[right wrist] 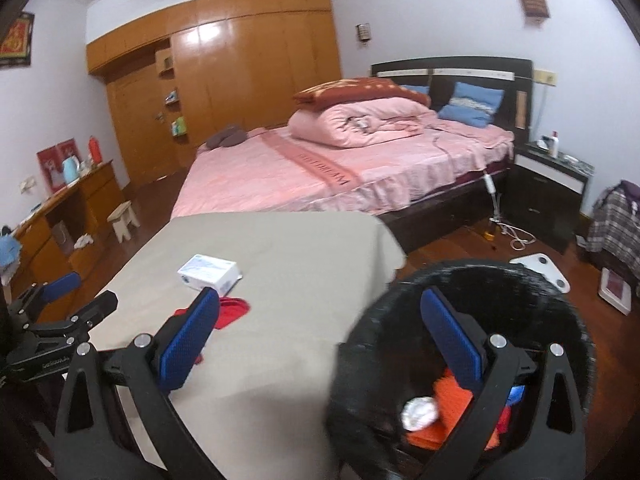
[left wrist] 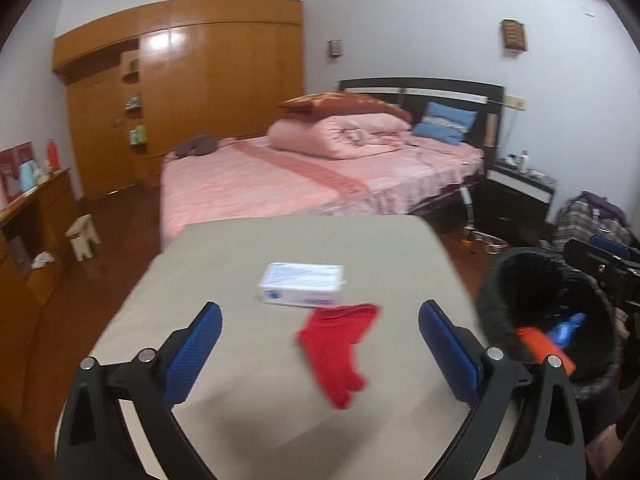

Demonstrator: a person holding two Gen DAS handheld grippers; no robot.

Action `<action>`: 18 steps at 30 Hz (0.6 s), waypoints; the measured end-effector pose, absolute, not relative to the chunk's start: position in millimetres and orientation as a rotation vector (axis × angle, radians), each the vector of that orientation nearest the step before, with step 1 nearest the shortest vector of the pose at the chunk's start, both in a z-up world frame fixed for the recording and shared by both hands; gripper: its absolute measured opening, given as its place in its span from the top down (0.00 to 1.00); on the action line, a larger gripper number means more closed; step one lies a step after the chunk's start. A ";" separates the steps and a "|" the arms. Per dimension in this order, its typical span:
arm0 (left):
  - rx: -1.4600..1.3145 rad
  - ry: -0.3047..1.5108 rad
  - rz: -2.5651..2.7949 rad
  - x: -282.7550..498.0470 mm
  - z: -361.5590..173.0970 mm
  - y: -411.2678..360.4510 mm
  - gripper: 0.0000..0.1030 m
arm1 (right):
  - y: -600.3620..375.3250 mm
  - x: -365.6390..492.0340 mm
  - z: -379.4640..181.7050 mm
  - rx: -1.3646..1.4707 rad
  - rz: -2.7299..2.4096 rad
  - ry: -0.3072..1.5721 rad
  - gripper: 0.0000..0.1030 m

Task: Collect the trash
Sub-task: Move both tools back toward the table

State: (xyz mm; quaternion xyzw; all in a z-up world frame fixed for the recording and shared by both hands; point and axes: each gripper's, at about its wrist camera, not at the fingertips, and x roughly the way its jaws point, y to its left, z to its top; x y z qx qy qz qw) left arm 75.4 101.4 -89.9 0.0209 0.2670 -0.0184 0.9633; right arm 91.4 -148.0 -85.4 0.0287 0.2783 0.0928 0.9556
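1. A red cloth (left wrist: pixel 340 350) lies crumpled on the grey surface (left wrist: pixel 248 264), near its right edge, with a white box (left wrist: pixel 302 290) just beyond it.
2. A black bin (right wrist: pixel 472 280) stands off the surface's right edge, holding orange, blue and white scraps.
3. The left hand-held gripper (left wrist: pixel 320 354) hangs over the cloth, jaws spread wide, gripping nothing.
4. The right hand-held gripper (right wrist: pixel 320 348) spans the surface edge and bin rim, jaws wide, empty.
5. A pink bed (right wrist: pixel 320 168) lies beyond the surface's far edge.
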 end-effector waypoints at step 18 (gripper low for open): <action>-0.001 0.616 0.100 105.0 -142.3 201.4 0.06 | -21.3 164.0 -159.1 0.018 0.287 0.708 0.05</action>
